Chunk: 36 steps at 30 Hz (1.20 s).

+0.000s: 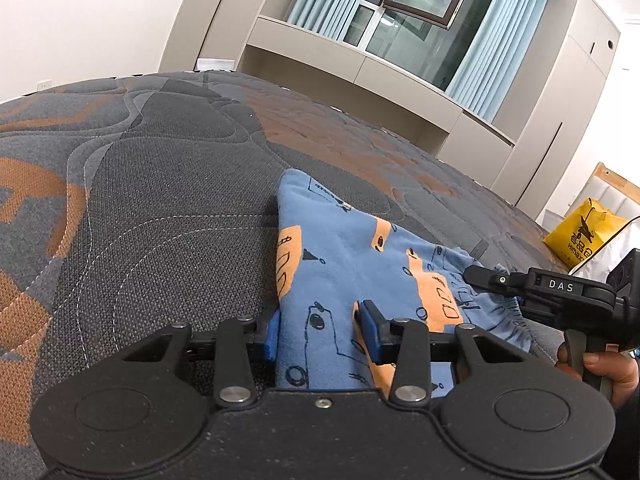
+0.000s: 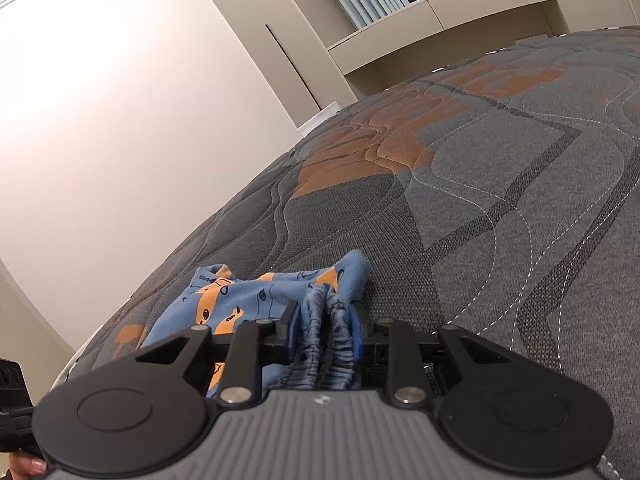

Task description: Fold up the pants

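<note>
Item: pants (image 1: pixel 340 264), blue knit with orange and black print, lying bunched and partly doubled on the mattress (image 1: pixel 160 184), close to its near edge, the gathered waistband (image 2: pixel 324 344) at one end and a folded corner pointing away across the bed. Right gripper (image 2: pixel 325 332): I have its jaws closed down to a narrow gap on the waistband, the elastic pleats stacked thick between the blue pads. Left gripper (image 1: pixel 316 334): jaws parted about halfway, straddling a fold of the cloth; the fabric fills the gap, but I cannot tell whether the pads press it or merely flank it. Step in hand, as I judge it: secure both ends, then carry the waistband over toward the far corner. To do it well I would close the left jaws fully on all layers, lift both ends level with the cloth lightly taut, and lay it down so the edges meet rather than dragging it over the quilted cover, which looks grippy. Surroundings, relative to the pants: bare mattress on all sides; beyond the waistband end, a yellow bag (image 1: pixel 580 232) near the headboard; beyond the far corner, beige cabinets (image 1: pixel 360 64) and a window with pale blue curtains (image 1: pixel 496 36). Obstructions: none on the bed; the two grippers sit near each other and could collide.
</note>
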Each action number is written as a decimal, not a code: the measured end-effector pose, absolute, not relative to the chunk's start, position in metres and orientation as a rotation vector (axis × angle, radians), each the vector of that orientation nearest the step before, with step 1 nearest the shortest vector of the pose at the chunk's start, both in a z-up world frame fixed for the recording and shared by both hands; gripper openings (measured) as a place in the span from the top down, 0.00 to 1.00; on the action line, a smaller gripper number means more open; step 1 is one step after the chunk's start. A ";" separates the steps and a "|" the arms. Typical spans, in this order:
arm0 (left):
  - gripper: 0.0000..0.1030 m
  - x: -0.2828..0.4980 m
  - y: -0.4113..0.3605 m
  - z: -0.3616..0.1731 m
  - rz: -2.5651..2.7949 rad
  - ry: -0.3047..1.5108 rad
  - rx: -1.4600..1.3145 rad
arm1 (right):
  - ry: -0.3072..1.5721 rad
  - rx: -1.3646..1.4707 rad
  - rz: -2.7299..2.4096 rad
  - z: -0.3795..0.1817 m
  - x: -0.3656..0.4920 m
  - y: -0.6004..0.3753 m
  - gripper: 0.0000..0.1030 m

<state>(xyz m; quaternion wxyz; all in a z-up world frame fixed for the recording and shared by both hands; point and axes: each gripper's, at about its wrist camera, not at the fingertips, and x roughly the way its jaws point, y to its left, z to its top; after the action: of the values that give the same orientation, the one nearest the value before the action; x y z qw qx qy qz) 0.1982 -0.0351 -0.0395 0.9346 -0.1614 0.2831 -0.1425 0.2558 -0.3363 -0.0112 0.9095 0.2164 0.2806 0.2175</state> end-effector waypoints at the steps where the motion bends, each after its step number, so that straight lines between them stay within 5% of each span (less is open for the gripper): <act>1: 0.59 0.198 -0.035 -0.040 -0.291 0.578 -0.330 | 0.577 0.442 0.446 -0.011 0.255 -0.336 0.73; 12: 0.83 0.209 -0.031 -0.022 -0.307 0.607 -0.334 | 0.510 0.389 0.423 0.001 0.239 -0.325 0.79; 24: 0.84 0.251 0.021 0.018 -0.252 0.511 -0.281 | 0.457 0.462 0.449 0.032 0.279 -0.276 0.80; 36: 0.83 0.300 0.089 -0.006 -0.191 0.587 -0.314 | 0.563 0.474 0.465 0.008 0.342 -0.204 0.80</act>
<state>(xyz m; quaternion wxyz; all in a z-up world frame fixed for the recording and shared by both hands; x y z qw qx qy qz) 0.2996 0.0890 -0.0065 0.9407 -0.1536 0.2875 -0.0937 0.3417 -0.2045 0.0083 0.9067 0.2295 0.2727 0.2254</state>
